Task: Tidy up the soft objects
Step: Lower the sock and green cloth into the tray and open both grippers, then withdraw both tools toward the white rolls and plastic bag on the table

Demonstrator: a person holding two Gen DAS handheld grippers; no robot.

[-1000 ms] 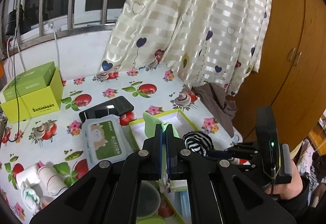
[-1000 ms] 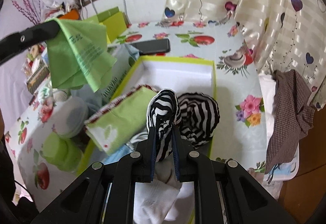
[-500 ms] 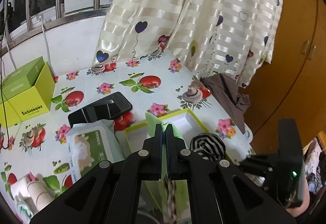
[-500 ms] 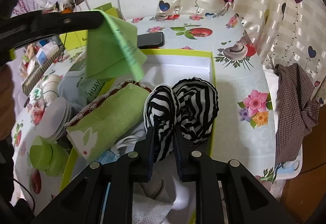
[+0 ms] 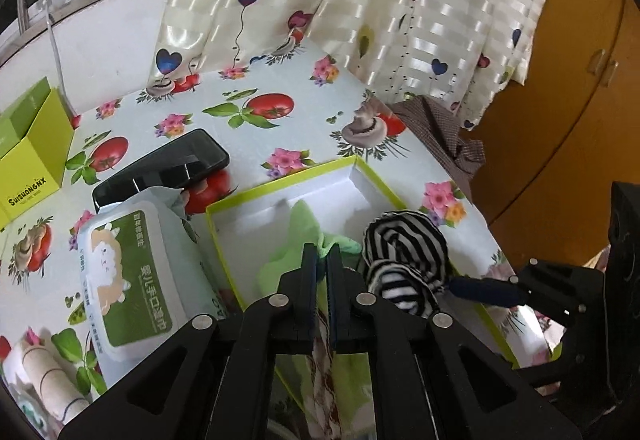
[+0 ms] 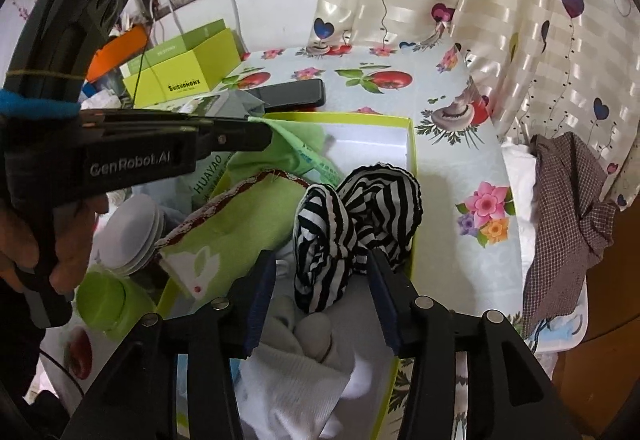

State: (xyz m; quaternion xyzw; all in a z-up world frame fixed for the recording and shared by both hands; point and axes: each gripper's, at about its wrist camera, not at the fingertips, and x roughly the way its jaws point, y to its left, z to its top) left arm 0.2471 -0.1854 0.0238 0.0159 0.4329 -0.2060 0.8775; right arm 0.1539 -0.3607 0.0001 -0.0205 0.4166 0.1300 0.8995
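A yellow-green box (image 5: pixel 280 187) with a white inside stands on the flowered tablecloth. My left gripper (image 5: pixel 322 260) is low over it, pinching a light green packet (image 5: pixel 298 236). Its jaws are just starting to open, and the packet's corner is still between the pads. In the right wrist view the left gripper (image 6: pixel 258 128) comes in from the left, holding the packet (image 6: pixel 308 156). My right gripper (image 6: pixel 322 280) is opening. The black-and-white striped sock (image 6: pixel 352 216) lies loose between its fingers in the box (image 6: pixel 411 160), beside a green towel (image 6: pixel 240 228) and white socks (image 6: pixel 304 364).
Left of the box lie a wet-wipes pack (image 5: pixel 132 272), a black phone (image 5: pixel 168 168) and a yellow-green carton (image 5: pixel 28 164). Rolled socks (image 5: pixel 44 380) sit at the lower left. A checked cloth (image 5: pixel 440 132) hangs off the table's right edge under the curtain (image 5: pixel 360 0). Green jars (image 6: pixel 104 300) stand by the box.
My left gripper came down and forward, lowering the green packet into the box. My right jaws spread apart and let go of the striped sock, which now rests in the box.
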